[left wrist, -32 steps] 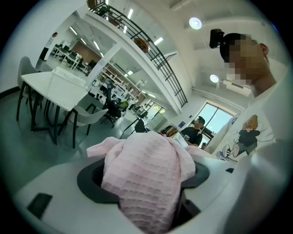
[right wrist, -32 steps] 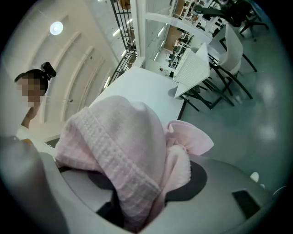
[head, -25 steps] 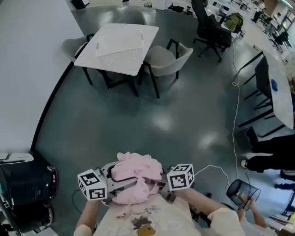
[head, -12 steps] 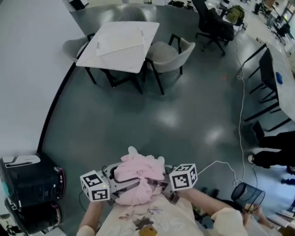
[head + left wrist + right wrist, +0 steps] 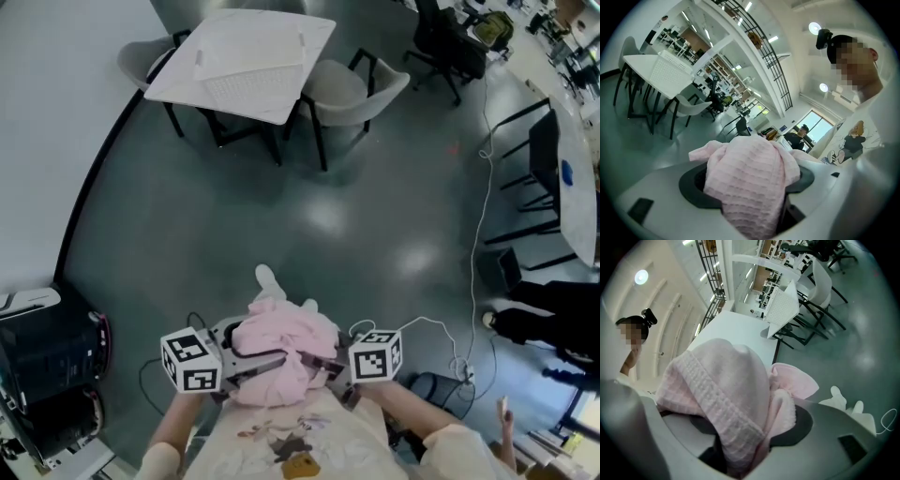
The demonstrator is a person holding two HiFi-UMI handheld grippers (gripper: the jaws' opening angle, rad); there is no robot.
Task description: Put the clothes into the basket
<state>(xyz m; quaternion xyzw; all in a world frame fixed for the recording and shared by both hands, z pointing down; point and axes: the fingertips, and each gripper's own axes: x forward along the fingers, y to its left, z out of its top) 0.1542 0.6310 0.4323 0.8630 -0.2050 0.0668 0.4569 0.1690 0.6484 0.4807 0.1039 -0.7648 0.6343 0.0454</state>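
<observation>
My right gripper [image 5: 738,451] has its grey jaws clamped on a bunched pink waffle-knit cloth [image 5: 719,390], which fills most of the view (a ribbed hem runs diagonally across it). Beyond it I see a white perforated plastic basket [image 5: 782,305] standing on a white table with dark legs [image 5: 771,332], a pale moulded chair [image 5: 821,277] beside it, and a glossy grey floor [image 5: 867,329].

Open-plan office: swivel chair [image 5: 450,45], long desk [image 5: 574,187], white mtg table [image 5: 173,82] w/ chairs [image 5: 352,89], polished floor [image 5: 319,244].
</observation>
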